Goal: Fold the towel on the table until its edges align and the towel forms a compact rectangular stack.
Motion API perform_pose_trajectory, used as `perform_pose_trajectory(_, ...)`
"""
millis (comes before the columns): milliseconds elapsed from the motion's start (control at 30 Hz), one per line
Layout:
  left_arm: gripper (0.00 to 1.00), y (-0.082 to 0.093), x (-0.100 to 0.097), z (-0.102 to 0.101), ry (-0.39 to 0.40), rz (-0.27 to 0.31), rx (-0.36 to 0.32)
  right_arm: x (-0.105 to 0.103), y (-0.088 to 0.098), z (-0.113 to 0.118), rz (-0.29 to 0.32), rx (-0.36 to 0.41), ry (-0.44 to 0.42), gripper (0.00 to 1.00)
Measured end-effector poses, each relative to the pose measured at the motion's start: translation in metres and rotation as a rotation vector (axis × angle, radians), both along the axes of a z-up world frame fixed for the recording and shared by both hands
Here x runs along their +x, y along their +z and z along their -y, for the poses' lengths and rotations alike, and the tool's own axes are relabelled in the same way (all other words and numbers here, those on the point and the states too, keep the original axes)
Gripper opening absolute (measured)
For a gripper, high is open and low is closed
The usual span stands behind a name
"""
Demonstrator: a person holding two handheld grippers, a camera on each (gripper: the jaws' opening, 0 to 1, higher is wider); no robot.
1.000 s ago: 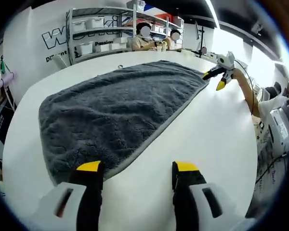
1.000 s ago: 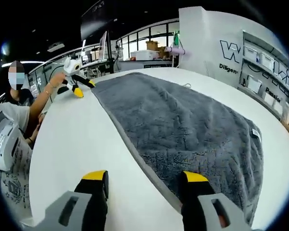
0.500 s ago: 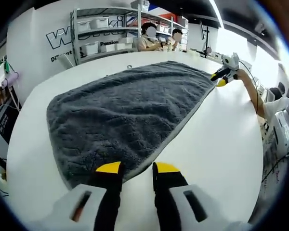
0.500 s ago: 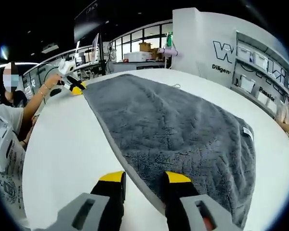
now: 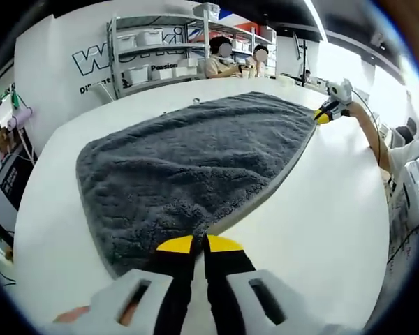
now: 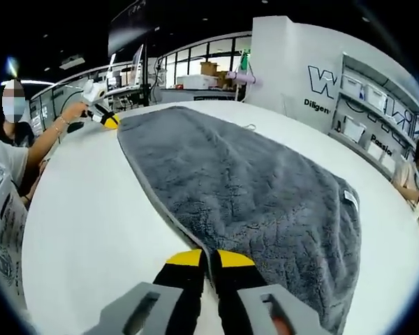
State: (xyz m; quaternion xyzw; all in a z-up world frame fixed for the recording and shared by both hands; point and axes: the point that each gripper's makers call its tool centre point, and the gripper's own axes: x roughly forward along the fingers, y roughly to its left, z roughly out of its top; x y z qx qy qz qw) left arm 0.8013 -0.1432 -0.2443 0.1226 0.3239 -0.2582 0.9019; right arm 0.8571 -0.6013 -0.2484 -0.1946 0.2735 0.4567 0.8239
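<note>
**Towel gripped at both near corners**

The towel [image 5: 188,157], grey and spread flat, is seen on the white table [image 5: 321,209]. The left gripper [image 5: 199,246] is pressed together on the towel's near hem. The right gripper [image 6: 211,258] is likewise pinched on the hem at the other end. A white tag [image 6: 350,198] is noted at one towel edge. Shelving [image 5: 160,52] is visible behind.
</note>
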Motion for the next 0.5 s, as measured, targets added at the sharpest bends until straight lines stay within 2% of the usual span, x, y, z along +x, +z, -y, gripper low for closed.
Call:
perform_pose_trajectory(300, 0.05, 0.001, -0.008, -0.002, -0.015, -0.035, -0.028, -0.01, -0.001, 0.003, 0.0, -0.021, 0.059, 0.04)
perform_pose_trajectory(500, 0.05, 0.0, -0.022, -0.004, -0.033, -0.067, -0.006, -0.018, -0.001, 0.003, -0.008, -0.026, 0.098, 0.04)
